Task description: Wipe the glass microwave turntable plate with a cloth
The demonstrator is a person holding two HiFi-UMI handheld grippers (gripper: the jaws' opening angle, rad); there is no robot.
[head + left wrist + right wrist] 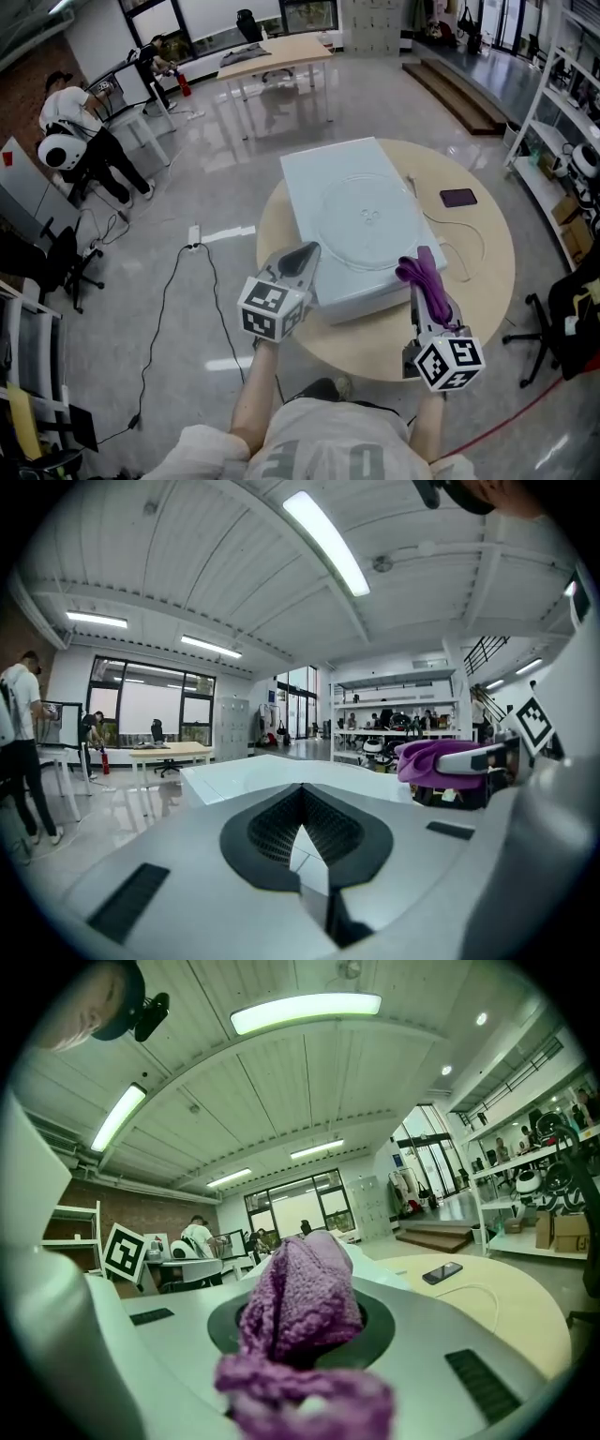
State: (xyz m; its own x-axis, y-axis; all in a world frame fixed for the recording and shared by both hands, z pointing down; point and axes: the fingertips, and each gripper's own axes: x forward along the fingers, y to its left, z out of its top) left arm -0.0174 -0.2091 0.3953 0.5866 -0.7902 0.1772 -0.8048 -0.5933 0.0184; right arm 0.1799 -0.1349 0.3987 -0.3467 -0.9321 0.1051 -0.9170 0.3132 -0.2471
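A clear glass turntable plate [369,218] lies on top of a white microwave [305,173] on a round wooden table [487,281]. My right gripper [421,266] hovers at the microwave's near right corner, shut on a purple cloth [424,281], which fills the right gripper view as a purple cloth [302,1312]. My left gripper [300,260] is at the microwave's near left edge, jaws shut with nothing between them. In the left gripper view the jaws [302,834] point over the microwave top [253,772], and the purple cloth [433,759] shows at right.
A dark phone [457,197] and a white cable [466,246] lie on the table to the right of the microwave. An office chair [562,319] stands at right, shelves [553,122] behind it. People [80,141] work at far left. A floor cable [164,309] runs left of the table.
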